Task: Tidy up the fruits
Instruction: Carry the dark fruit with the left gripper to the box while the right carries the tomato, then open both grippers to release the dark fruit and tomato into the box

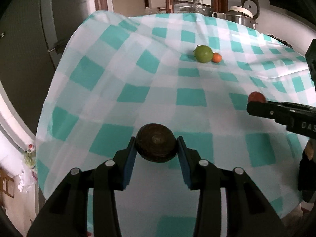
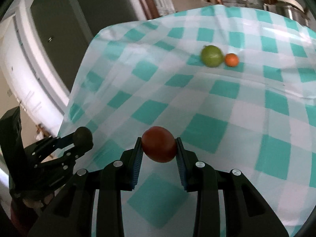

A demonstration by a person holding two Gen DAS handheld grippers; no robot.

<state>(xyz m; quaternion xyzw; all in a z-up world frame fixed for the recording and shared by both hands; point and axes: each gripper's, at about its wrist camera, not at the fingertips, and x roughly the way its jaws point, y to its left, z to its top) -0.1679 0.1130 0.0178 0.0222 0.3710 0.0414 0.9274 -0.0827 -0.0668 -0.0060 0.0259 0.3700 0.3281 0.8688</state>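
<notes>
At the lower centre of the left wrist view, the left gripper is closed on a dark round fruit, its blue pads pressing both sides, above the teal and white checked tablecloth. In the upper middle, a green fruit lies on the cloth, touching a small orange fruit on its right. At the right edge, the right gripper comes in. In the right wrist view, the right gripper at the lower centre clamps a red fruit; the left gripper with the dark fruit is at the lower left.
</notes>
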